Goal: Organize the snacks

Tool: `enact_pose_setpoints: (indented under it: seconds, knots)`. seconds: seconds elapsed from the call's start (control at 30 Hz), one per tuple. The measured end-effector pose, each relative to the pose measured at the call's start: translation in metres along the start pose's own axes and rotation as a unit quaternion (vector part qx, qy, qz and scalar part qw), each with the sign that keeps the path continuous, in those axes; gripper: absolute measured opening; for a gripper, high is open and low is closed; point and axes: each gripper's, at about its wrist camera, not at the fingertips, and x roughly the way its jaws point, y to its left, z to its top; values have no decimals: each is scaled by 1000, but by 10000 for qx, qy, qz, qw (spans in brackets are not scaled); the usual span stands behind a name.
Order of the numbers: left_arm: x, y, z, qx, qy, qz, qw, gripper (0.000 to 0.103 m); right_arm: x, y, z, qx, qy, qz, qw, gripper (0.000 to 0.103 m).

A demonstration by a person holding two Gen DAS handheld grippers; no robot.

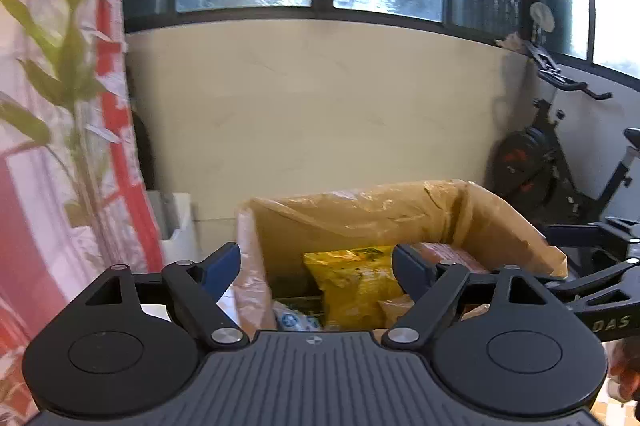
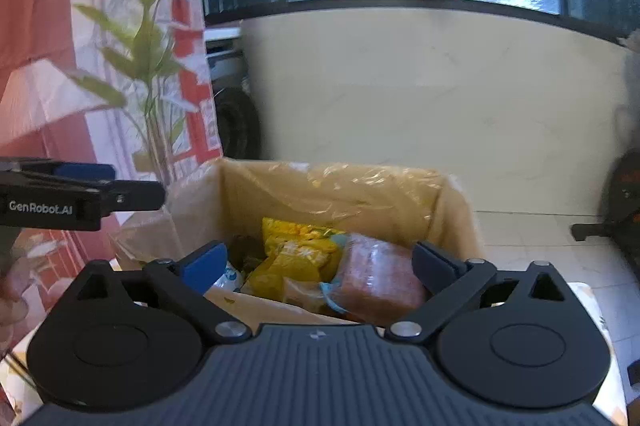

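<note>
Both grippers (image 1: 316, 266) (image 2: 320, 266) agape, box (image 2: 248, 186) bottom hidden.

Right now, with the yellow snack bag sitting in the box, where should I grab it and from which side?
Take the yellow snack bag by its crinkled top edge, coming down from above through the open top of the cardboard box. It stands propped among other packets, with the reddish-brown packet pressed against one side, so its flanks look crowded. The right gripper is open and empty, and seems well placed.
</note>
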Motion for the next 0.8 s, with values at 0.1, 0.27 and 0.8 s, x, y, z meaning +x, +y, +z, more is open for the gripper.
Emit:
enact_pose_setpoints:
  seconds: [0.1,0.27,0.8]
  knots:
    - [-17,-8,2,155,-170,338,9992,90,-18,-2,1,129,-108,-85,9998,102]
    - [-46,-16,5,180,-432,478,9978,92,-45,-7,-1,375,-250,-132,9989,103]
    - [-102,-16,-12,-260,-425,417,9979,91,-102,-7,-17,662,-302,-428,9964,103]
